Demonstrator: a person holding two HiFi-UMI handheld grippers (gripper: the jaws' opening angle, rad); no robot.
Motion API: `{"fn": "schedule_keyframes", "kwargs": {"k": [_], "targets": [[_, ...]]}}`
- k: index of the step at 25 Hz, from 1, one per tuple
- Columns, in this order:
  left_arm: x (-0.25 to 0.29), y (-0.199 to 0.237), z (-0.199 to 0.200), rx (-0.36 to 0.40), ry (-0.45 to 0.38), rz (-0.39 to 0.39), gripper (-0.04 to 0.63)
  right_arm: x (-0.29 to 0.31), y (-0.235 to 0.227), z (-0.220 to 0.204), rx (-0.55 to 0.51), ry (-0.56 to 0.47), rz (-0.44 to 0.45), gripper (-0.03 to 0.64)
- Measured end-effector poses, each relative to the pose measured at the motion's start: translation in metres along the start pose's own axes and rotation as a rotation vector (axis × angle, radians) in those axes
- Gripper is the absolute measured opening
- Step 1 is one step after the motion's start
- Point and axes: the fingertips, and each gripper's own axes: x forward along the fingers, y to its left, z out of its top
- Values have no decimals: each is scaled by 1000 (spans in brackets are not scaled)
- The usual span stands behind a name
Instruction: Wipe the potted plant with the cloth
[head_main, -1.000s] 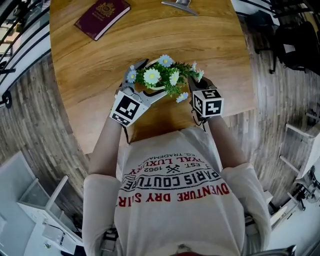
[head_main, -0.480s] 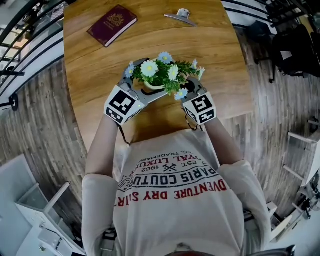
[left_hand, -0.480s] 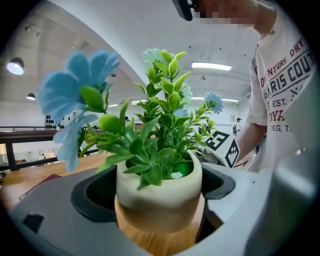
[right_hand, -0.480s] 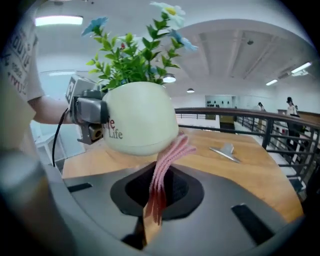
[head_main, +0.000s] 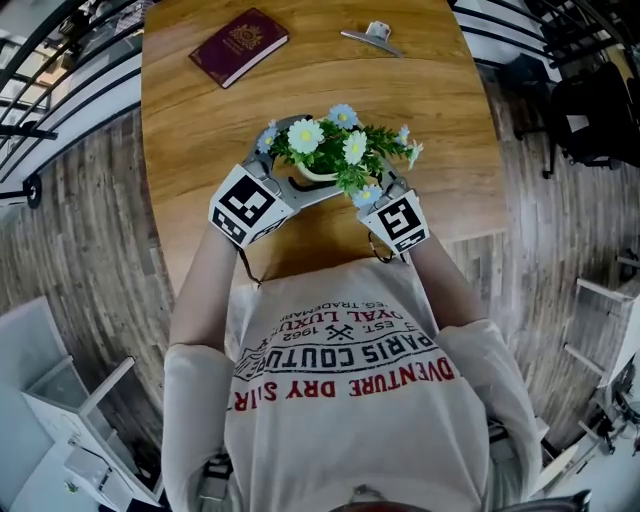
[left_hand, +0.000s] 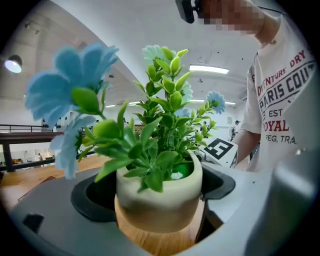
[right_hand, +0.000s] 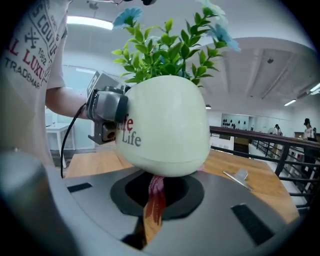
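Note:
A cream potted plant (head_main: 306, 176) with green leaves and white and blue flowers is on the wooden table (head_main: 450, 120). My left gripper (head_main: 298, 165) reaches in from the left, its jaws on either side of the pot (left_hand: 157, 200), shut on it. My right gripper (head_main: 383, 188) is at the pot's right side, low against it. In the right gripper view its jaws are nearly together on a red-pink cloth (right_hand: 156, 194) that touches the underside of the pot (right_hand: 165, 125). The cloth is hidden in the head view.
A maroon passport (head_main: 240, 46) lies at the table's far left and a metal clip (head_main: 368, 38) at the far middle. The table's near edge runs just below the grippers. A black railing (head_main: 60, 60) stands left and a dark chair (head_main: 590, 100) right.
Both grippers have stayed on the pot. The right gripper has slid a little left and nearer me along the pot's side. The head view has shifted, so the passport and clip show lower.

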Motion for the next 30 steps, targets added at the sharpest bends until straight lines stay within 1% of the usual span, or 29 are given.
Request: {"fn": "schedule_keyframes", "kwargs": {"k": [4,8,12,16,18,21,23,30], "targets": [[-2,2,2,-18,-17,14,497,0,-1,4,58,-37,16,35],[-3,9,5,-68,-60,49,499,-1,-5,5,119,-65,24,35],[-2,21,6,-97,-83,108,499,1,11,8,134,-79,89,35],[-2,26,7,-111,-92,120,497,3,25,9,182,-90,141,35],[-1,27,7,-115,-95,123,497,4,27,8,209,-95,149,35],[-1,29,4,-123,-106,125,497,4,23,7,219,-92,138,35],[0,30,3,-114,-111,125,497,3,17,4,222,-85,125,35],[-2,28,-2,-84,-101,100,497,-9,-20,-8,252,-59,36,35]]}}
